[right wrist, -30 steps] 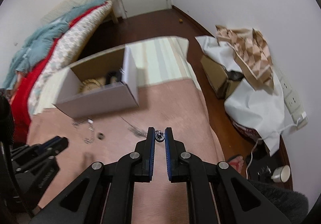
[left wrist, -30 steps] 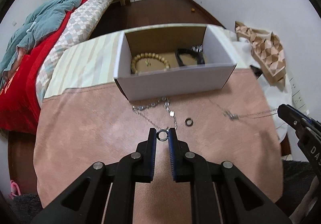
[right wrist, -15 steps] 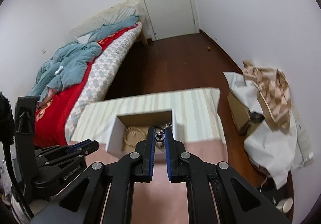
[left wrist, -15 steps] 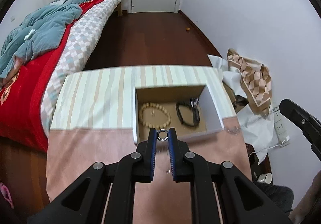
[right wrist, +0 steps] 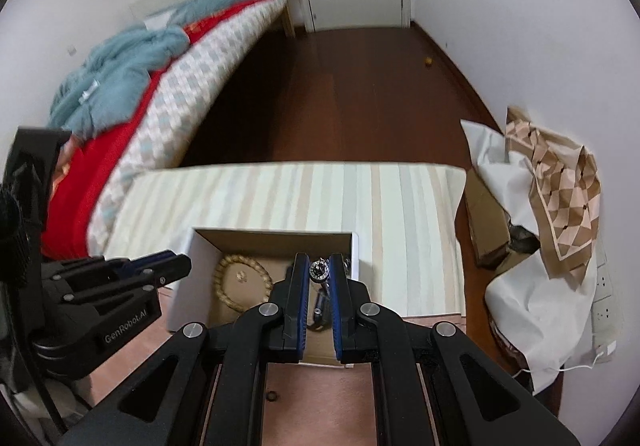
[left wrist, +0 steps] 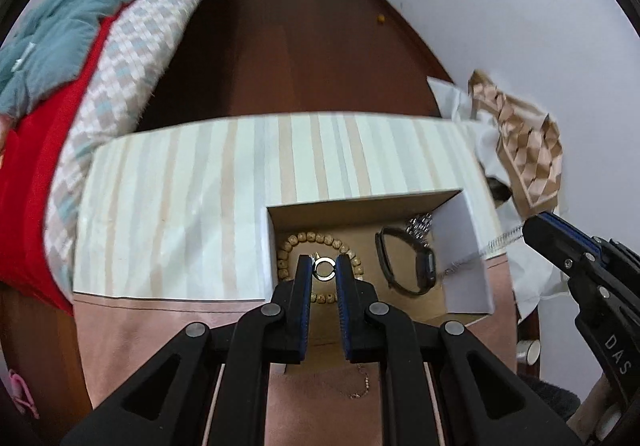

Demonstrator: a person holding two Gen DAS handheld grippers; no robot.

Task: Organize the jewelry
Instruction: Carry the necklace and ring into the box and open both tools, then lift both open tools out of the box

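**A:** What has changed nearest the cameras?

**B:** Both hands have carried their loads from the pink cloth to above the box. A second ago the left gripper (left wrist: 323, 271) pinched its silver ring (left wrist: 323, 269) low over the pink cloth (left wrist: 160, 330), with the box off at twelve o'clock. Now that ring hangs directly over the open cardboard box (left wrist: 466, 270), above the bead bracelet. The tongs are clamped on the ring, one pad on each side.

**A:** And the right?

**B:** The right gripper (right wrist: 319, 271) is likewise closed on a small dark studded ring (right wrist: 319, 270), which a second ago was near the cloth and now sits over the box's right half.

**A:** So the task?

**B:** I judge both pieces are ready to drop; what remains is lowering and releasing. In the left view a thin chain (left wrist: 360, 386) lies on the cloth at six o'clock, under the gripper, and a dark ring (right wrist: 273, 396) shows in the right view, so more is left to collect.

**A:** What's in the box?

**B:** A wooden bead bracelet (left wrist: 292, 244) at its nine o'clock side, a black band (left wrist: 404, 266) toward three o'clock, and some silver metal links (left wrist: 420, 224) at the far right corner. A silver chain (left wrist: 496, 246) drapes over the right wall.

**A:** Beyond?

**B:** Striped cloth (left wrist: 200, 186), then dark floor, the bed at ten o'clock.
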